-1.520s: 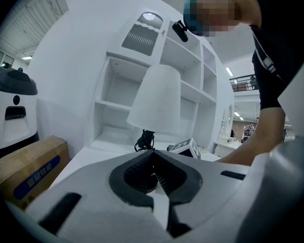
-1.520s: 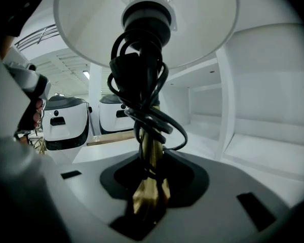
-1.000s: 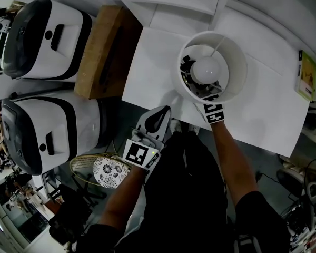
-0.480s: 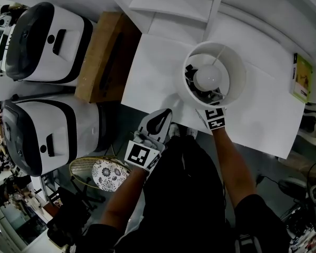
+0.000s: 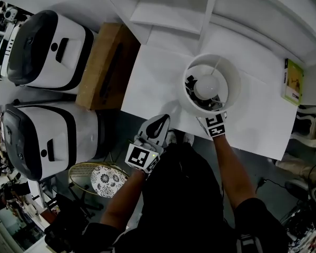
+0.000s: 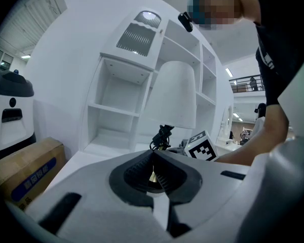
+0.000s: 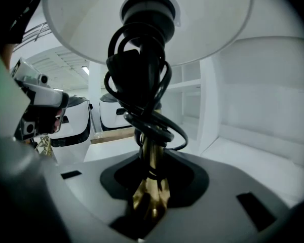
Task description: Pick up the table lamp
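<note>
Brass is what the right hand-held gripper [image 7: 149, 199] pinches: the stem [image 7: 151, 161] of the table lamp [image 5: 234, 83], gripped low down, below a black cord [image 7: 137, 80] coiled round it. The lamp is upright, its long axis vertical and its white shade [image 6: 175, 92] on top, over the white tabletop [image 5: 152, 78] near its front edge.

Only the head view looks down through the shade's open top onto the bulb [image 5: 208, 87]. Only the right gripper view shows the clamp on the stem. The left gripper view gives the lamp side-on before a white shelf unit [image 6: 119, 105].

The left hand-held gripper [image 5: 163, 118] has its jaws pressed together on nothing, just off the tabletop's edge.

Against a second ago, the shade sits slightly lower in the head view, and the right gripper's marker cube is still tucked at its near rim.
</note>
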`<action>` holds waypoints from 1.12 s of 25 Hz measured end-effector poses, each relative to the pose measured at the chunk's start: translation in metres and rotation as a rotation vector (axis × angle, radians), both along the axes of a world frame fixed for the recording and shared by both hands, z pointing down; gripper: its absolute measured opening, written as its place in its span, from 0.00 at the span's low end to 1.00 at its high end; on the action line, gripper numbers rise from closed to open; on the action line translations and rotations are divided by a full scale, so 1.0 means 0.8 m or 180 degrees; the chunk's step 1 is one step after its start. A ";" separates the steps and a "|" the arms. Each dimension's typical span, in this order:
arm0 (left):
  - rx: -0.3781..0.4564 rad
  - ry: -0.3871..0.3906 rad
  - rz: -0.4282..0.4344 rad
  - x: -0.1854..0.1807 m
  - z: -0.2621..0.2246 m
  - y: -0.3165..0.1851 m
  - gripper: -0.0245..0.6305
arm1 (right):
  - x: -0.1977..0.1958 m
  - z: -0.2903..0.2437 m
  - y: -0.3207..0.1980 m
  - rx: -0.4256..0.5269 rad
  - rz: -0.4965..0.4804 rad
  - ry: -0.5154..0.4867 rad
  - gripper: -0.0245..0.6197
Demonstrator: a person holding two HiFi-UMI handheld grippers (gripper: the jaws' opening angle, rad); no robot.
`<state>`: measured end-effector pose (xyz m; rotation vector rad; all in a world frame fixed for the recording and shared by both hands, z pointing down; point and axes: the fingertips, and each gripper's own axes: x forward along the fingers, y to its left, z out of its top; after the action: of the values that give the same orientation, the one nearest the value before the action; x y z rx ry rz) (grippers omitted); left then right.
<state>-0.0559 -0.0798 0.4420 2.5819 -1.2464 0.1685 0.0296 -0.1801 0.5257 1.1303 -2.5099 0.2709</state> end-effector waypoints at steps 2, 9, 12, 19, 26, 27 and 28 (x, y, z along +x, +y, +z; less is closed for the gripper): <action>0.0030 0.0022 -0.0014 -0.001 -0.006 -0.003 0.07 | 0.004 -0.004 0.004 -0.0014 0.0000 0.0025 0.22; 0.0065 -0.0013 -0.0049 -0.008 -0.013 -0.012 0.07 | 0.010 -0.022 0.023 -0.0060 -0.0001 0.0031 0.22; 0.0054 -0.0052 -0.0056 -0.015 -0.012 -0.017 0.07 | 0.006 -0.031 0.030 -0.0073 -0.0011 0.0020 0.22; 0.0017 -0.0081 -0.0128 -0.029 -0.015 -0.021 0.07 | -0.001 -0.053 0.048 -0.0109 -0.0080 -0.0014 0.22; 0.0021 -0.0088 -0.0191 -0.043 -0.020 -0.021 0.07 | -0.002 -0.064 0.064 -0.0116 -0.0084 0.0024 0.22; 0.0006 -0.0073 -0.0200 -0.044 -0.020 -0.021 0.07 | -0.002 -0.068 0.067 -0.0125 -0.0088 0.0031 0.22; -0.0007 -0.0059 -0.0197 -0.044 -0.020 -0.020 0.07 | -0.001 -0.071 0.070 -0.0132 -0.0091 0.0038 0.22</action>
<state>-0.0911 -0.0959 0.4260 2.5418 -1.3302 0.1815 0.0287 -0.1241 0.4692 1.0759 -2.4963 0.3062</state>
